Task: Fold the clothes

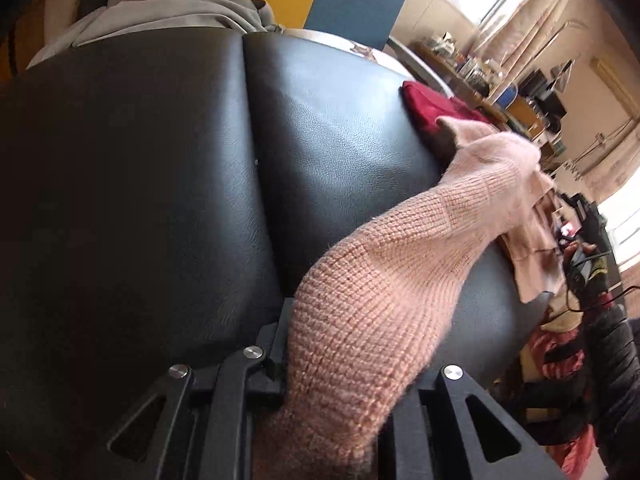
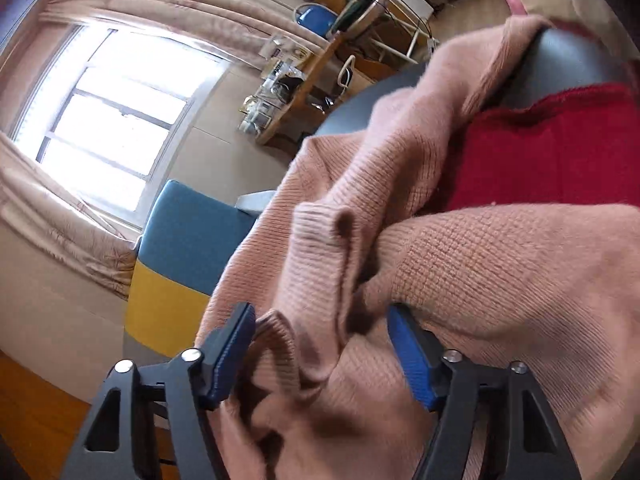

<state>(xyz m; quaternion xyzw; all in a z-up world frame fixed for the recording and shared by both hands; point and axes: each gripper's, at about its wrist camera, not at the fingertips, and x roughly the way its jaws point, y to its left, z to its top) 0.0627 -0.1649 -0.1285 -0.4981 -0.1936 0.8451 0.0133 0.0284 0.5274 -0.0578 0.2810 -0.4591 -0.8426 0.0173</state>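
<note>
Left claw [image 1: 340, 400]: a stretch of the pink knitted sweater [image 1: 384, 280] is seen between its black fingers at the near edge of the left wrist view; the fingertips are covered by the knit, so whether it is clenched cannot be told.
Right claw [image 2: 324, 356]: held apart, with bunched folds of the sweater [image 2: 460, 264] lying between the two blue pads [image 2: 412, 360]; the fabric is touched on both sides but not visibly pinched.
Pink sweater: draped over the black leather cushion [image 1: 160, 184]; from the left claw it is stretched toward the far right, where it ends in a crumpled heap. A ribbed cuff [image 2: 316, 224] is folded over in the right wrist view.
Red garment [image 1: 428, 108]: laid on the cushion at the far right, partly covered by the pink knit; in the right wrist view it is shown just beside the sweater [image 2: 560, 148].
Grey garment [image 1: 168, 16]: laid at the far left edge of the cushion, well apart from the sweater.
Cushion seam [image 1: 256, 160]: run from far to near, left of the sweater.
Blue chair back [image 1: 356, 0]: stood behind the cushion, far side.
Window [image 2: 112, 120]: bright, at the left of the right wrist view, flanked by curtains.
</note>
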